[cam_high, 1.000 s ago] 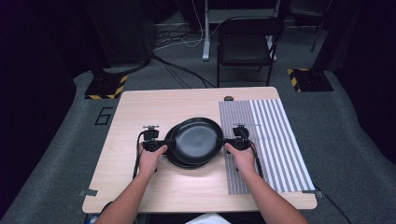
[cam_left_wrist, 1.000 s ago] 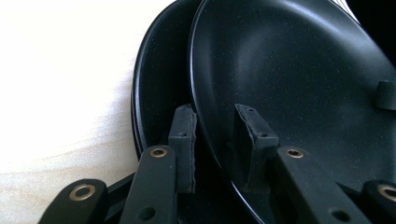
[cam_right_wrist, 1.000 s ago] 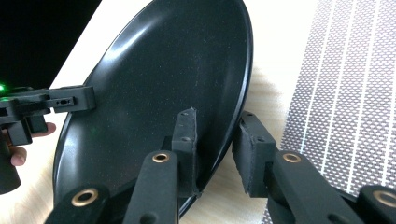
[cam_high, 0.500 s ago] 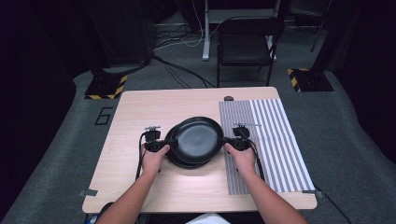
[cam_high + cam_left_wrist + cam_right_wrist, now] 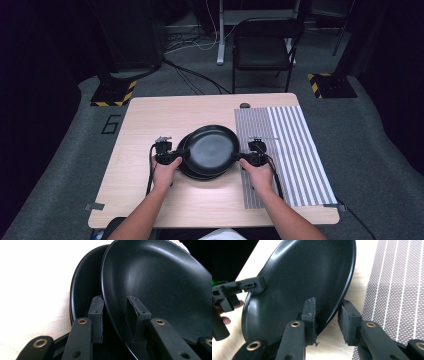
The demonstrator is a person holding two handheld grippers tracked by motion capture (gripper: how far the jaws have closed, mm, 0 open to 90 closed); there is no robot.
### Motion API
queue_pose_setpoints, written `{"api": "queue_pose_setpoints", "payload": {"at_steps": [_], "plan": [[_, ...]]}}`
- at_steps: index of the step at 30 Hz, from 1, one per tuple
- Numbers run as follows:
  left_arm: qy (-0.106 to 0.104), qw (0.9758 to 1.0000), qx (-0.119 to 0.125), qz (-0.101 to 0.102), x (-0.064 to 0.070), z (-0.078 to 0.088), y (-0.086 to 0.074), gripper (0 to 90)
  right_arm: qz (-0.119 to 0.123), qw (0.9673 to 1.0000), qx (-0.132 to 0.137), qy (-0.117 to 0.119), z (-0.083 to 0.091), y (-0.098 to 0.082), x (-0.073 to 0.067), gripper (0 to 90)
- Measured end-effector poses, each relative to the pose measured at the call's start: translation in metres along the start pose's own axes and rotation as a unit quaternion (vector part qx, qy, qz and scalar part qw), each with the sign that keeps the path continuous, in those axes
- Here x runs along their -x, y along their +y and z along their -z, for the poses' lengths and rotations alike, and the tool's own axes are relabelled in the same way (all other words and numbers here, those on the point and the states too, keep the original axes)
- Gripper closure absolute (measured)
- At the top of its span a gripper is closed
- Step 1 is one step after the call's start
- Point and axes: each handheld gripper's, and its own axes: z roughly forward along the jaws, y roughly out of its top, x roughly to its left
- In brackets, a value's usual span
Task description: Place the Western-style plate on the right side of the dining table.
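The light wooden table (image 5: 150, 200) lay nearest, its near edge crossed by the person's two bare forearms, with a grey-and-white striped woven placemat (image 5: 295, 155) spread over its right part. Just beyond the left hand (image 5: 164, 172), the left gripper (image 5: 172, 156) stood with its jaws set a small way apart, straddling the left rim of the upper glossy black round plate (image 5: 211, 149); in the left gripper view the rim (image 5: 110, 315) ran between the two pads, the jaws having just been closing, though a thin gap seemed to remain at one pad, so a firm clamp could not be told. The right hand (image 5: 259, 175) bore the right gripper (image 5: 244, 157), whose jaws were likewise a little apart around the plate's right rim (image 5: 332, 312), the left pad touching the plate's face and the other pad standing clear of its underside. The upper plate sat tilted above a second black round plate (image 5: 186, 167), which rested on the table just beneath and to the left of it. Farther off, a small dark object (image 5: 244, 105) lay at the table's far edge. Beyond the table, on grey carpet (image 5: 380, 165), stood a black folding chair (image 5: 264, 47), two stand bases edged with yellow-and-black hazard tape (image 5: 114, 94), and loose cables (image 5: 190, 70) in the dark room.
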Motion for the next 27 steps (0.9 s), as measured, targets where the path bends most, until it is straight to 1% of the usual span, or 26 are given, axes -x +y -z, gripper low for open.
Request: {"api": "queue_pose_setpoints", "payload": {"at_steps": [2, 4, 7, 9, 12, 13, 14, 15, 17, 18, 20, 21, 25, 26, 27], "plan": [[-0.002, 1.0000, 0.000, 0.001, 0.000, 0.000, -0.001, 67.0, -0.013, 0.9999, 0.008, 0.003, -0.001, -0.001, 0.002, 69.5], [-0.006, 1.0000, 0.004, 0.005, -0.001, 0.000, -0.001, 66.9, -0.020, 0.9997, 0.011, 0.010, -0.001, -0.001, 0.004, 70.1], [-0.014, 0.9998, 0.004, 0.011, -0.003, -0.001, 0.000, 67.2, -0.026, 0.9994, 0.006, 0.023, -0.002, 0.000, 0.007, 70.2], [-0.019, 0.9995, 0.005, 0.026, -0.004, -0.002, 0.000, 67.9, -0.030, 0.9991, 0.004, 0.029, -0.003, 0.000, 0.009, 70.5], [-0.020, 0.9991, 0.004, 0.038, -0.005, -0.002, 0.000, 68.8, -0.033, 0.9989, 0.006, 0.033, -0.004, 0.001, 0.010, 71.2], [-0.021, 0.9988, 0.008, 0.044, -0.005, -0.002, 0.000, 69.3, -0.037, 0.9987, 0.006, 0.034, -0.005, 0.002, 0.011, 71.5], [-0.022, 0.9987, 0.008, 0.046, -0.006, -0.002, 0.000, 69.8, -0.043, 0.9984, 0.008, 0.036, -0.007, 0.002, 0.012, 72.0], [-0.019, 0.9987, 0.011, 0.047, -0.005, -0.002, 0.000, 70.0, -0.044, 0.9983, 0.008, 0.036, -0.008, 0.003, 0.012, 72.3], [-0.006, 0.9992, 0.011, 0.037, -0.003, -0.002, 0.001, 69.6, -0.044, 0.9986, 0.005, 0.028, -0.010, 0.006, 0.011, 72.8], [-0.005, 0.9993, 0.010, 0.034, -0.003, -0.001, 0.001, 69.5, -0.046, 0.9985, 0.006, 0.030, -0.011, 0.007, 0.012, 73.1], [0.000, 0.9993, 0.011, 0.036, -0.003, -0.001, 0.001, 69.6, -0.057, 0.9977, 0.004, 0.036, -0.013, 0.009, 0.014, 73.5], [0.000, 0.9993, 0.010, 0.037, -0.003, -0.001, 0.001, 69.6, -0.056, 0.9977, 0.006, 0.038, -0.015, 0.009, 0.016, 73.7], [0.003, 0.9993, 0.011, 0.035, -0.002, -0.001, 0.002, 69.6, -0.069, 0.9968, 0.003, 0.041, -0.017, 0.013, 0.017, 74.3], [0.004, 0.9993, 0.011, 0.035, -0.002, -0.001, 0.003, 69.6, -0.065, 0.9971, 0.005, 0.041, -0.018, 0.013, 0.017, 74.5], [0.009, 0.9995, 0.006, 0.030, -0.001, -0.001, 0.003, 69.5, -0.067, 0.9969, 0.005, 0.040, -0.018, 0.013, 0.017, 74.7]]}}
